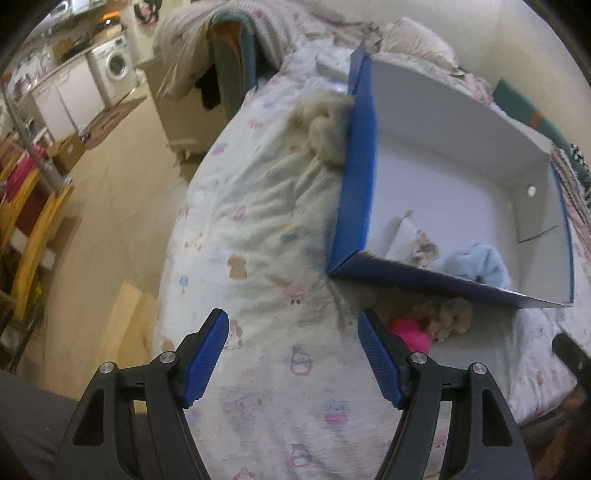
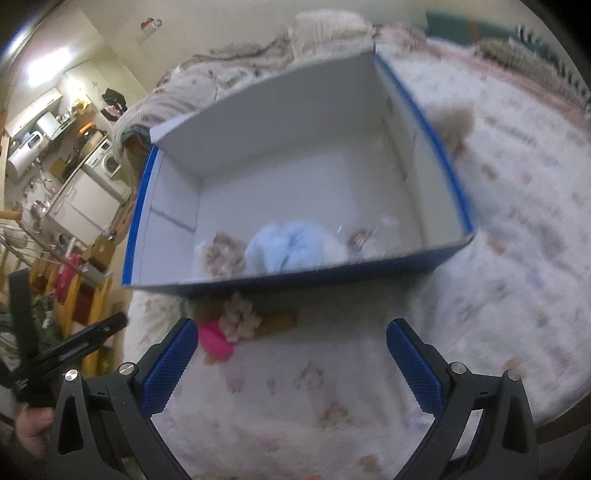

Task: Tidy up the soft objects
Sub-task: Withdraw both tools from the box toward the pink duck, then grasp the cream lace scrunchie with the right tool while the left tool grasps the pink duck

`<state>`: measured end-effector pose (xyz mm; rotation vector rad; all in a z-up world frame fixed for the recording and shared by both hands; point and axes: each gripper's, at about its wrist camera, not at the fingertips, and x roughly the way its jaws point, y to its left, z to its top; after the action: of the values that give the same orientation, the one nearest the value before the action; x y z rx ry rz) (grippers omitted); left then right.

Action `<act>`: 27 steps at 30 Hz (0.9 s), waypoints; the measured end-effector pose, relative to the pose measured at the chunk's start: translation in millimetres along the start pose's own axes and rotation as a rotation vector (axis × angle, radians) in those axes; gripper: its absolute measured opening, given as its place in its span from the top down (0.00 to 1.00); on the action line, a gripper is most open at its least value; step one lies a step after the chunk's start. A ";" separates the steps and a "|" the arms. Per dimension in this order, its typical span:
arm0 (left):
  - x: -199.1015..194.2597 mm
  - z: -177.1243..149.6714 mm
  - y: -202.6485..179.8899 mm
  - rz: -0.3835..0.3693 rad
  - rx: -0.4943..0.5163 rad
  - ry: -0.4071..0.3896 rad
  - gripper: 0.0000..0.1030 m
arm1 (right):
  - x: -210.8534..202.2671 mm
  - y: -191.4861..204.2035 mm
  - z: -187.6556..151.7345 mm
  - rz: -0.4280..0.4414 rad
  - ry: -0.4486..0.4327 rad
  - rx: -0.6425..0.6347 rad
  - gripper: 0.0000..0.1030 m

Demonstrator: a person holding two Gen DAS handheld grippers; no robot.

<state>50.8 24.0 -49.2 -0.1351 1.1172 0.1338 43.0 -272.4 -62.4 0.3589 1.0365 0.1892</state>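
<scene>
A blue box with a white inside lies on the patterned bed sheet. In it are a light blue soft toy and a small beige patterned toy. In front of the box lie a pink soft object and a cream plush toy. A beige fluffy toy lies beside the box's side wall. My left gripper is open and empty over the sheet. My right gripper is open and empty, in front of the box.
The bed's left edge drops to the floor. A washing machine and cabinets stand far off. Yellow wooden furniture stands at the left. Blankets and pillows pile at the bed's far end.
</scene>
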 end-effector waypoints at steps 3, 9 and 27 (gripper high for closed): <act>7.0 0.8 2.0 0.009 -0.020 0.032 0.32 | 15.6 2.9 -2.3 0.016 0.059 0.017 0.00; 20.7 0.1 1.1 -0.026 -0.058 0.103 0.32 | 39.8 11.3 -2.0 0.062 0.125 0.046 0.15; 31.5 -0.7 7.8 0.001 -0.044 0.125 0.32 | 126.5 55.8 9.3 0.052 0.270 0.001 0.50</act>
<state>62.5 32.8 -78.1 -0.1837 1.2389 0.1526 115.2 -182.1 -138.9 0.3681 1.2938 0.2896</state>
